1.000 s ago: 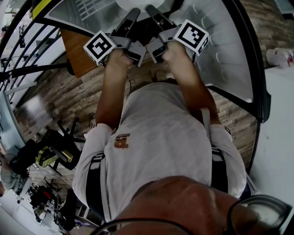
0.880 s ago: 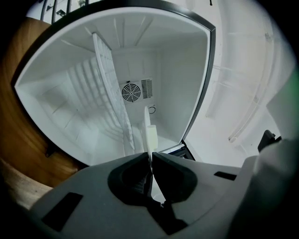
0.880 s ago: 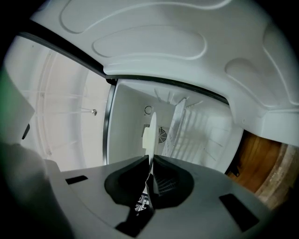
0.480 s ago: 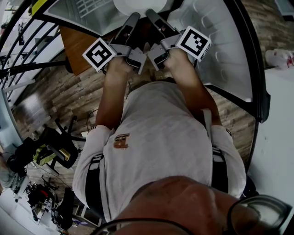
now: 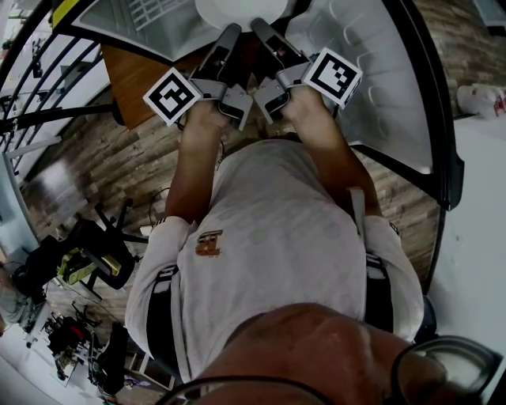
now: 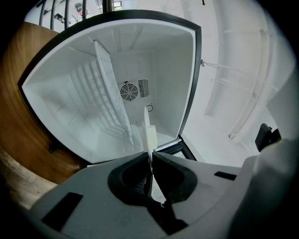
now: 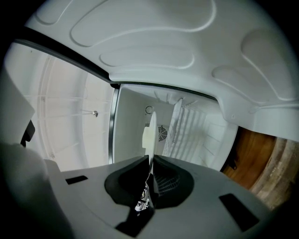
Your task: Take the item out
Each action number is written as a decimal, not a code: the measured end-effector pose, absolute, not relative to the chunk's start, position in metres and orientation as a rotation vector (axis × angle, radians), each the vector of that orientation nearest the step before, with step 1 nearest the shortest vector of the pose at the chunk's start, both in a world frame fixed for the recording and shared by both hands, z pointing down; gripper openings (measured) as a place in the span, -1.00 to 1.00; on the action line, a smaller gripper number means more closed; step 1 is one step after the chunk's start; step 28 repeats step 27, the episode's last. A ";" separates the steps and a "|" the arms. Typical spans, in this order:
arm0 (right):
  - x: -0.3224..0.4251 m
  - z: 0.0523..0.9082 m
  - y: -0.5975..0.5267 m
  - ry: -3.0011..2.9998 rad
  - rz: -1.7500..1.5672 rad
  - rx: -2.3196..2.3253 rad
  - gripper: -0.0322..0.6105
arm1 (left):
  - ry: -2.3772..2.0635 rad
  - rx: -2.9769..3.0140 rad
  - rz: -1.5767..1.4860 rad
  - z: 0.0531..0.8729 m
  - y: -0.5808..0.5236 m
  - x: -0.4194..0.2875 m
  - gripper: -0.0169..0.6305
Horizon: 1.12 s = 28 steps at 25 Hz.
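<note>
- Currently the left gripper [image 6: 150,156] and the right gripper [image 7: 150,158] are each clamped on the near rim of the thin white round plate [image 5: 237,9], side by side and just apart.
- The plate lies straight ahead of both grippers, reaching away from them toward the cavity of the small white-lined fridge with a black door frame [image 6: 93,100].
- Neither hand is nearer: both hold the same near edge.
- Orientation: head view shows the plate face-up and flat. Each gripper view shows it edge-on, a thin line running out from the jaws.
- It is round, so it has no long axis. What matters is its plane, which looks level.
- Whether it has cleared the fridge sill can't be told.
- Judgement: pull straight back toward the body with the hands matched, or it tilts.
</note>
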State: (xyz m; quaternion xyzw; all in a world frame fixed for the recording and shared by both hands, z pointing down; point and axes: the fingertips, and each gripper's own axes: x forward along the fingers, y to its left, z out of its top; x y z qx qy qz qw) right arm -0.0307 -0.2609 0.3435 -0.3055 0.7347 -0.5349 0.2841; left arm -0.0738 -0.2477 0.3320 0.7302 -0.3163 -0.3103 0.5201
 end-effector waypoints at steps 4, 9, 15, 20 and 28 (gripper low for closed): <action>-0.031 0.344 -0.261 1.970 -1.430 -0.813 -0.75 | -0.767 1.755 -0.740 0.333 -0.248 -0.074 -0.83; -0.031 0.343 -0.261 1.979 -1.423 -0.812 -0.75 | -0.769 1.758 -0.740 0.333 -0.248 -0.074 -0.83; -0.031 0.342 -0.261 1.983 -1.420 -0.810 -0.75 | -0.768 1.763 -0.742 0.332 -0.247 -0.074 -0.83; -0.031 0.343 -0.261 1.981 -1.423 -0.813 -0.75 | -0.767 1.767 -0.740 0.333 -0.248 -0.074 -0.83; -0.030 0.342 -0.262 1.977 -1.421 -0.809 -0.75 | -0.763 1.768 -0.741 0.332 -0.248 -0.073 -0.83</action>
